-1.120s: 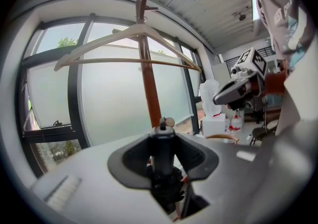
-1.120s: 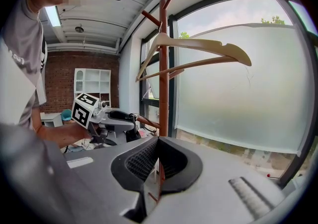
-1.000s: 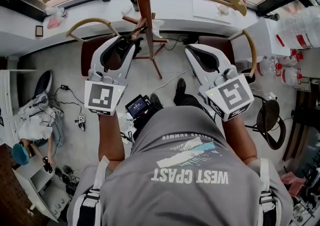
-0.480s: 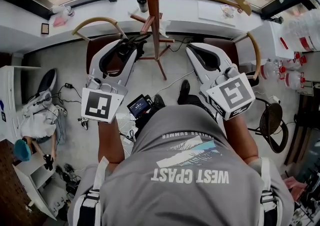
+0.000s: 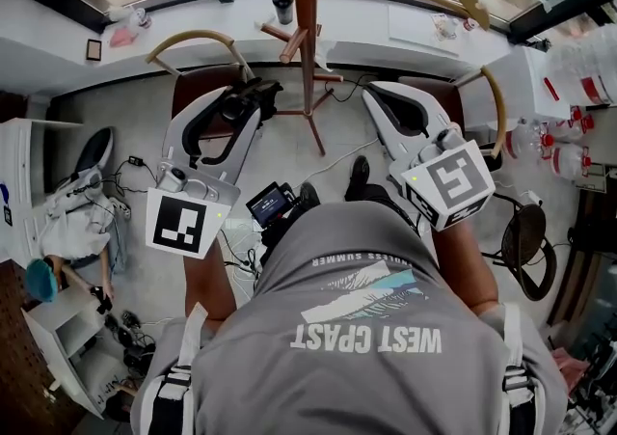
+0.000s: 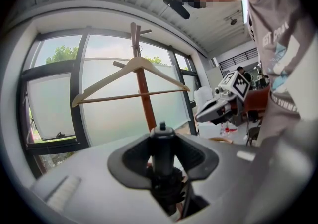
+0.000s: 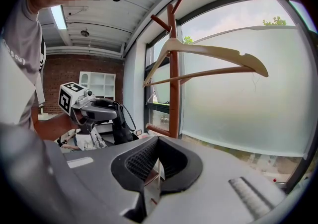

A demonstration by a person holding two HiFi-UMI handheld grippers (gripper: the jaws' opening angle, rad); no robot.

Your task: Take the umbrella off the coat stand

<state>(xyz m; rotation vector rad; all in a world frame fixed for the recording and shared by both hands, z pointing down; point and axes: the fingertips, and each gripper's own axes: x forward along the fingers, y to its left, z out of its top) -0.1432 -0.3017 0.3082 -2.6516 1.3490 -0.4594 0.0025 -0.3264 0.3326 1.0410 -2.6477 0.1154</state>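
The umbrella [image 6: 162, 148], black and folded short, is clamped between the left gripper's [image 5: 239, 107] pads, just left of the coat stand's [image 5: 307, 38] pole and apparently clear of its pegs. It looks light, with a stiff core under soft, slippery fabric, so the firm end gives the safest hold. The right gripper [image 7: 156, 168] is closed and empty.

A loft-style lab or studio workroom: a red brick wall [image 7: 62, 86] and white cubby shelving [image 7: 94, 83] at centre left, a white corrugated ceiling [image 7: 99, 14] with a tube light [image 7: 58, 17] at upper left, tall frosted-glass windows [image 7: 238, 104] at right, and black cables [image 5: 130, 165] strewn over the grey floor [image 5: 106, 124].
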